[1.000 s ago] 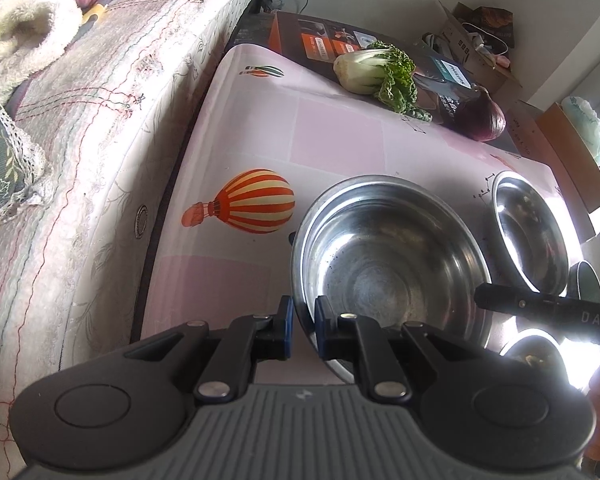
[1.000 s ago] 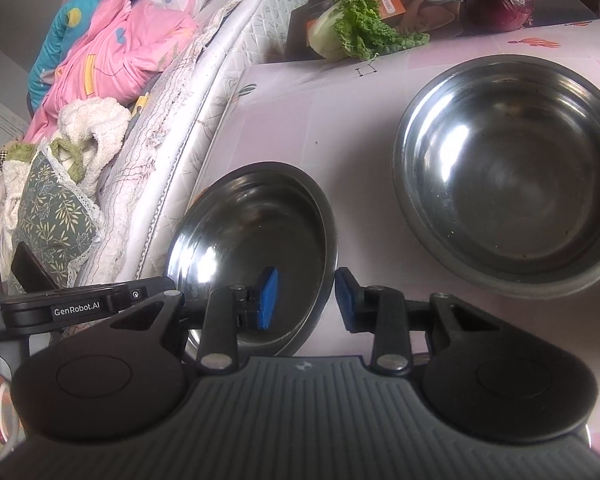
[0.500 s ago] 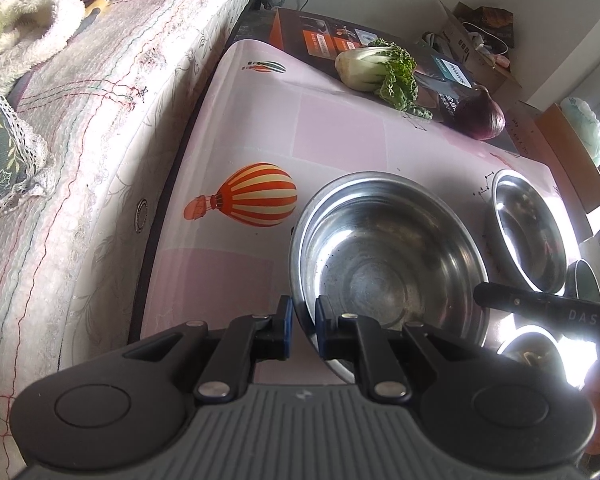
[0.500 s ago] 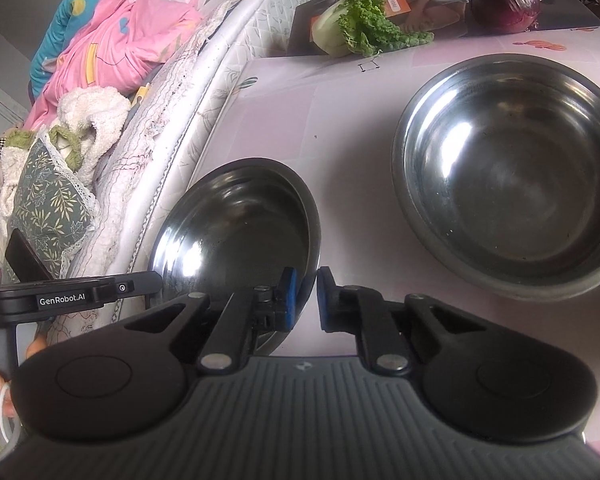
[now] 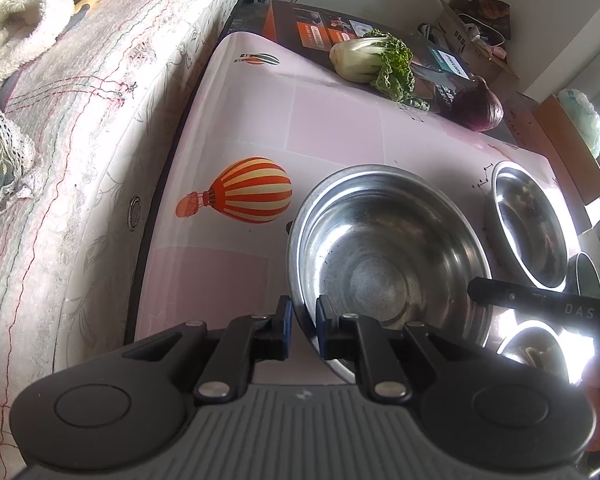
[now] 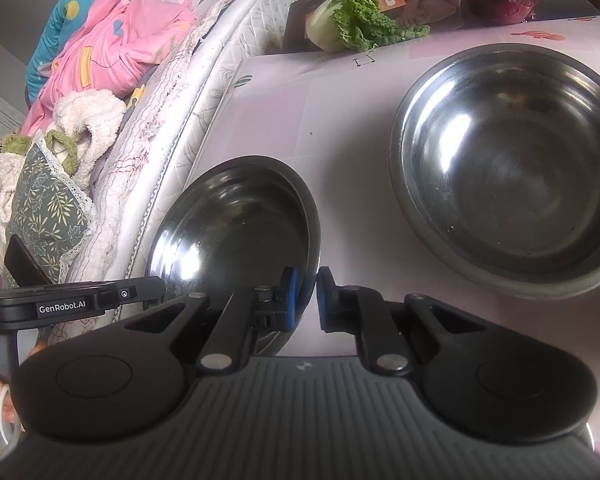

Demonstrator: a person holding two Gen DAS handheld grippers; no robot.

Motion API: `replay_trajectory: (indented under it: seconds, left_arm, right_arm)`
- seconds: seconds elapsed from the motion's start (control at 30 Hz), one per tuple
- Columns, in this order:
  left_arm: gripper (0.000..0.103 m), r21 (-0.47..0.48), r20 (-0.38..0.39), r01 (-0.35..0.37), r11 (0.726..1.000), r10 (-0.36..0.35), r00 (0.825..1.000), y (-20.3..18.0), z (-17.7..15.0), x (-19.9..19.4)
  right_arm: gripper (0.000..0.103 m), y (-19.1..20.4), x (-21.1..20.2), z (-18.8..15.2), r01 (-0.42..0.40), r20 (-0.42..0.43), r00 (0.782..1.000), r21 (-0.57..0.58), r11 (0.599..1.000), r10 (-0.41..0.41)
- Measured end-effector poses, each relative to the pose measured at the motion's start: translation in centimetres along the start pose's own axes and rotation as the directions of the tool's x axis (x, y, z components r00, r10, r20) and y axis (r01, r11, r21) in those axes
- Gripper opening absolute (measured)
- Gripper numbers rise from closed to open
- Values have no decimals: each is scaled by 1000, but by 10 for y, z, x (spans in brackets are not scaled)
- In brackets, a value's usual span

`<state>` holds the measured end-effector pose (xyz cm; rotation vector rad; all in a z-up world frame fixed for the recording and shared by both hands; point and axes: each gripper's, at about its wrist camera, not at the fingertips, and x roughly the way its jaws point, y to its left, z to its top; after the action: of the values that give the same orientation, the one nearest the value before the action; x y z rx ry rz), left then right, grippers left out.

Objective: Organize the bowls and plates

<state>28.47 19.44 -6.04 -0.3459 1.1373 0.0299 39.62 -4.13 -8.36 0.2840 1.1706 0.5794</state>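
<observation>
Left wrist view: both grippers clamp one steel bowl's rim.
Left gripper (image 5: pixel 302 326) and right gripper (image 6: pixel 305 298) jaws pinch the near bowl (image 5: pixel 384 256) on the pink surface (image 5: pixel 236 120); larger bowl (image 6: pixel 512 168) sits beside.

Two bowls — large bowl (image 5: pixel 384 256) and second bowl (image 6: pixel 512 164) — polished steel, faintly scuffed. Table cover (image 5: pixel 260 120): smooth, glossy printed plastic. Mattress (image 5: pixel 80 128): quilted cloth, matt. Left gripper (image 5: pixel 302 320): matt black plastic.
</observation>
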Motion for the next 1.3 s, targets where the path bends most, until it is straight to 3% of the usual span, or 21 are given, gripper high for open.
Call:
replay_trajectory:
  seconds: [1.3]
  left_arm:
    - [13, -28, 6, 2, 1000, -2, 1000, 2, 2, 4]
  right_arm:
    - [10, 4, 6, 0, -13, -7, 1000, 20, 1000, 13]
